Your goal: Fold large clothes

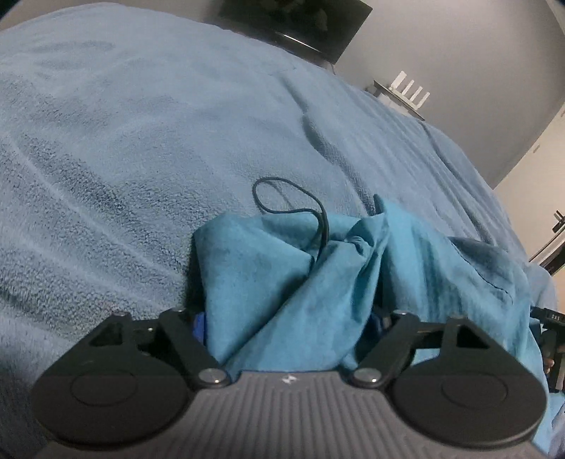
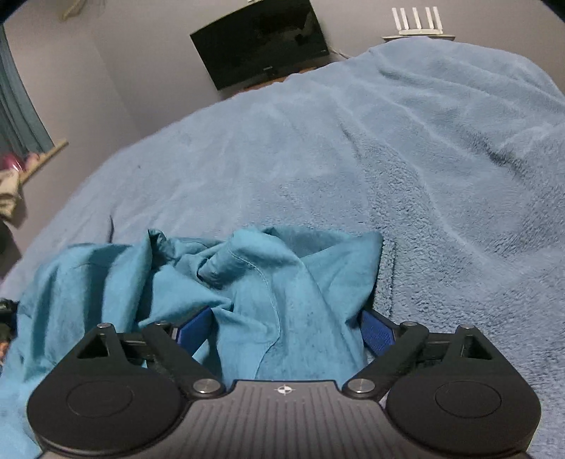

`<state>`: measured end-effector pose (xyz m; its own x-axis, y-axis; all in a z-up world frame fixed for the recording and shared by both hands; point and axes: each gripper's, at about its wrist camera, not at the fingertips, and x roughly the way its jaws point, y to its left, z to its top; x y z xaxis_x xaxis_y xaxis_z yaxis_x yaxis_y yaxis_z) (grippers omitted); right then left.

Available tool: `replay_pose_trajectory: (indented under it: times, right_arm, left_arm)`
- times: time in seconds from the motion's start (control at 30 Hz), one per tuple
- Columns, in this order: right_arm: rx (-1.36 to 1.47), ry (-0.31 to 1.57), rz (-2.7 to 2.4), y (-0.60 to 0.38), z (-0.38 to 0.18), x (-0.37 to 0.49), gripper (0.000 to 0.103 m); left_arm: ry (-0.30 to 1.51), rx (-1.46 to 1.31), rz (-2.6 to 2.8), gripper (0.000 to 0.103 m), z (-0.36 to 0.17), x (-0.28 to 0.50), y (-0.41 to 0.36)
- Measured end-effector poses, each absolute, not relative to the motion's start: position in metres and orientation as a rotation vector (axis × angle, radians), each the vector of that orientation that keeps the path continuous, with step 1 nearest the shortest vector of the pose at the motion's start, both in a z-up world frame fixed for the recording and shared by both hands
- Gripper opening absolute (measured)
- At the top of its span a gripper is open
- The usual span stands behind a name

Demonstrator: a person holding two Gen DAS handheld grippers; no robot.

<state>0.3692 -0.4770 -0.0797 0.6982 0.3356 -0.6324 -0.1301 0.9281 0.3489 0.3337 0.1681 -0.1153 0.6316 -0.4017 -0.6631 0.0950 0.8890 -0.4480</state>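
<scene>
A teal garment [image 1: 282,282] lies bunched on a light blue fleece blanket [image 1: 123,141] that covers a bed. In the left wrist view the cloth drapes over and between my left gripper's [image 1: 287,326] blue fingers [image 1: 199,326], which stand wide apart and mostly hidden under fabric. A black cord [image 1: 317,215] loops out of the garment. In the right wrist view the same garment [image 2: 247,289] fills the gap of my right gripper [image 2: 286,330]; its blue fingers [image 2: 376,332] are spread wide with cloth piled between them. The blanket [image 2: 388,159] stretches beyond.
A dark TV screen [image 2: 259,46] hangs on the far wall, also in the left wrist view [image 1: 296,24]. A white router [image 2: 416,21] stands on a small shelf [image 1: 399,95]. A curtain [image 2: 17,113] and window ledge are at left.
</scene>
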Motion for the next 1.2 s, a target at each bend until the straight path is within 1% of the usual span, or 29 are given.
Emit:
replay_pose_trajectory:
  times: [0.03, 0.07, 0.1, 0.13, 0.17, 0.2, 0.27, 0.33, 0.37, 0.4, 0.43, 0.47, 0.5, 0.57, 0.6, 0.63, 0.7, 0.73, 0.77, 0.8, 0.87, 0.97, 1.03, 1.1, 1.13, 1.17, 1.2]
  right_arm:
    - [0.291, 0.757, 0.266, -0.477, -0.081, 0.369, 0.090]
    - [0.291, 0.759, 0.267, -0.477, -0.083, 0.368, 0.086]
    - [0.286, 0.756, 0.271, -0.476, -0.081, 0.366, 0.079]
    - [0.266, 0.747, 0.278, -0.473, -0.078, 0.363, 0.075]
    - [0.229, 0.734, 0.288, -0.469, -0.074, 0.358, 0.066]
    - [0.186, 0.719, 0.293, -0.464, -0.071, 0.355, 0.060]
    - [0.087, 0.684, 0.303, -0.452, -0.063, 0.343, 0.058]
    - [0.064, 0.675, 0.306, -0.448, -0.060, 0.340, 0.058]
    - [0.079, 0.684, 0.297, -0.450, -0.061, 0.342, 0.060]
    - [0.102, 0.693, 0.285, -0.453, -0.063, 0.347, 0.066]
    - [0.131, 0.702, 0.276, -0.456, -0.065, 0.351, 0.070]
    - [0.166, 0.710, 0.269, -0.460, -0.068, 0.356, 0.081]
    - [0.211, 0.722, 0.259, -0.464, -0.073, 0.362, 0.088]
    - [0.337, 0.760, 0.247, -0.477, -0.085, 0.372, 0.089]
    - [0.387, 0.761, 0.249, -0.482, -0.089, 0.373, 0.087]
    - [0.410, 0.752, 0.250, -0.483, -0.090, 0.372, 0.080]
    - [0.400, 0.724, 0.258, -0.476, -0.087, 0.366, 0.049]
    - [0.362, 0.699, 0.258, -0.469, -0.080, 0.360, 0.044]
    - [0.305, 0.670, 0.244, -0.460, -0.073, 0.354, 0.033]
    - [0.255, 0.641, 0.235, -0.451, -0.065, 0.348, 0.027]
    - [0.167, 0.569, 0.217, -0.434, -0.050, 0.336, 0.023]
    - [0.086, 0.435, 0.196, -0.415, -0.028, 0.321, 0.020]
    - [0.038, 0.325, 0.171, -0.407, -0.017, 0.315, 0.020]
    - [0.016, 0.228, 0.132, -0.404, -0.009, 0.313, 0.020]
    - [0.013, 0.190, 0.105, -0.404, -0.006, 0.314, 0.020]
    - [-0.001, 0.168, 0.071, -0.404, -0.006, 0.315, 0.022]
    - [-0.025, 0.168, 0.036, -0.403, -0.009, 0.318, 0.030]
  left_arm:
    - [0.841, -0.381, -0.293, 0.068, -0.114, 0.331, 0.166]
    - [0.837, -0.367, -0.294, 0.061, -0.112, 0.330, 0.164]
    - [0.831, -0.353, -0.292, 0.056, -0.110, 0.327, 0.161]
    - [0.823, -0.333, -0.286, 0.054, -0.109, 0.328, 0.154]
    - [0.816, -0.308, -0.285, 0.048, -0.106, 0.325, 0.151]
    - [0.807, -0.281, -0.282, 0.045, -0.104, 0.322, 0.149]
    - [0.795, -0.243, -0.280, 0.044, -0.100, 0.317, 0.143]
    - [0.804, -0.269, -0.285, 0.044, -0.100, 0.314, 0.149]
    - [0.812, -0.299, -0.290, 0.044, -0.103, 0.315, 0.154]
    - [0.820, -0.333, -0.295, 0.045, -0.105, 0.317, 0.158]
    - [0.829, -0.369, -0.301, 0.046, -0.109, 0.319, 0.162]
    - [0.839, -0.409, -0.305, 0.050, -0.113, 0.322, 0.167]
    - [0.851, -0.453, -0.306, 0.051, -0.117, 0.324, 0.172]
    - [0.859, -0.501, -0.311, 0.051, -0.120, 0.326, 0.177]
    - [0.857, -0.489, -0.309, 0.048, -0.119, 0.326, 0.175]
    - [0.850, -0.458, -0.306, 0.045, -0.115, 0.324, 0.171]
    - [0.817, -0.360, -0.296, 0.032, -0.102, 0.319, 0.156]
    - [0.787, -0.301, -0.284, 0.029, -0.093, 0.315, 0.148]
    - [0.749, -0.245, -0.270, 0.024, -0.084, 0.309, 0.140]
    - [0.702, -0.178, -0.256, 0.021, -0.074, 0.303, 0.130]
    - [0.597, -0.056, -0.231, 0.020, -0.053, 0.290, 0.111]
    - [0.427, 0.126, -0.181, 0.020, -0.030, 0.282, 0.081]
    - [0.309, 0.263, -0.119, 0.020, -0.024, 0.282, 0.059]
    - [0.241, 0.336, -0.064, 0.022, -0.025, 0.288, 0.045]
    - [0.244, 0.344, -0.046, 0.025, -0.028, 0.295, 0.041]
    - [0.268, 0.337, -0.029, 0.033, -0.032, 0.304, 0.039]
    - [0.314, 0.320, -0.013, 0.045, -0.038, 0.314, 0.039]
